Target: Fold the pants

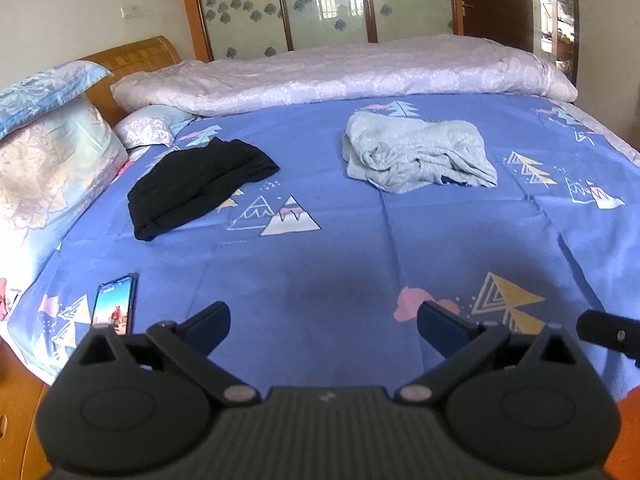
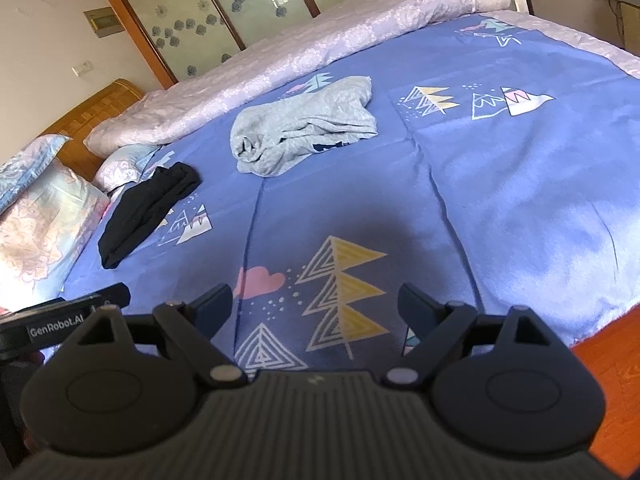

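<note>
Crumpled light grey pants (image 1: 418,156) lie in a heap on the blue patterned bed sheet (image 1: 340,248), far ahead and right of centre; they also show in the right wrist view (image 2: 300,128). A folded black garment (image 1: 196,188) lies to the left; it also shows in the right wrist view (image 2: 148,208). My left gripper (image 1: 324,324) is open and empty above the near part of the sheet. My right gripper (image 2: 316,304) is open and empty, also near the bed's front edge. Each gripper's body shows at the edge of the other's view.
A phone (image 1: 114,306) with a lit screen lies near the bed's front left corner. Pillows (image 1: 48,168) are stacked at the left by the wooden headboard. A rolled pink quilt (image 1: 340,72) runs along the far side. Wooden floor (image 2: 612,364) lies at the right.
</note>
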A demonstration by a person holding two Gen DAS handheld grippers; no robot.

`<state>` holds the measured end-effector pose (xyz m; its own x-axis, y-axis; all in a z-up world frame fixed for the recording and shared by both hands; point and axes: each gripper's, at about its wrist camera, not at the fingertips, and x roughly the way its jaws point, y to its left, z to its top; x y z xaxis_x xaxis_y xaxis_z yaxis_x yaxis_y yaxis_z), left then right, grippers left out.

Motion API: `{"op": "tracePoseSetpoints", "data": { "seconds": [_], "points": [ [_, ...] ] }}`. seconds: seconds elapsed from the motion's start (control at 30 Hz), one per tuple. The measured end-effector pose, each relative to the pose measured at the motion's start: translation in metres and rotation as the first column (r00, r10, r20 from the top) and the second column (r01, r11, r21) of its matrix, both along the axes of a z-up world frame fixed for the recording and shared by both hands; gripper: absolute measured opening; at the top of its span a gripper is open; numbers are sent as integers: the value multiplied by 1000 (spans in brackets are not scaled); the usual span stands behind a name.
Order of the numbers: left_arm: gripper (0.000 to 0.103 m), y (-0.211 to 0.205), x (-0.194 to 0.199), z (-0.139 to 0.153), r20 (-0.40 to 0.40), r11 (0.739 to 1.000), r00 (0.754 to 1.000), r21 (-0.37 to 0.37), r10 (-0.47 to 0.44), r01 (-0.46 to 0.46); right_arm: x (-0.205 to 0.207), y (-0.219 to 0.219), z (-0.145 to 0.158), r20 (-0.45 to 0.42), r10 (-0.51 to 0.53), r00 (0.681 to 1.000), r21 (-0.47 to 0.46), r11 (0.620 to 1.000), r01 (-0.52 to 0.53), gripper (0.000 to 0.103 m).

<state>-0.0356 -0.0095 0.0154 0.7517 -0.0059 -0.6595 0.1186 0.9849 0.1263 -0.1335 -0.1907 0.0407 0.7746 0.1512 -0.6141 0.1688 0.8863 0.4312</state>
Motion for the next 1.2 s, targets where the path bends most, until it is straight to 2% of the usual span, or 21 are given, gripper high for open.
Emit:
{"op": "tracePoseSetpoints", "data": {
  "seconds": [0.3,0.53,0.9,1.2],
  "points": [
    [103,-4,0,-19,-62,999,997,-26,-42,41,1,1,-11,-41,-15,999,-18,1000,14,92],
    [103,-5,5,-32,-107,999,993,-17,-44,43,5,0,-21,-75,-27,997,-7,1000,26,92],
    [103,-16,15,-56,-209,998,977,33,-43,51,11,-7,-38,-122,-32,992,24,999,35,92],
    [103,-19,19,-63,-233,997,972,56,-42,56,13,-14,-45,-151,-39,988,43,998,46,94]
  ]
}}
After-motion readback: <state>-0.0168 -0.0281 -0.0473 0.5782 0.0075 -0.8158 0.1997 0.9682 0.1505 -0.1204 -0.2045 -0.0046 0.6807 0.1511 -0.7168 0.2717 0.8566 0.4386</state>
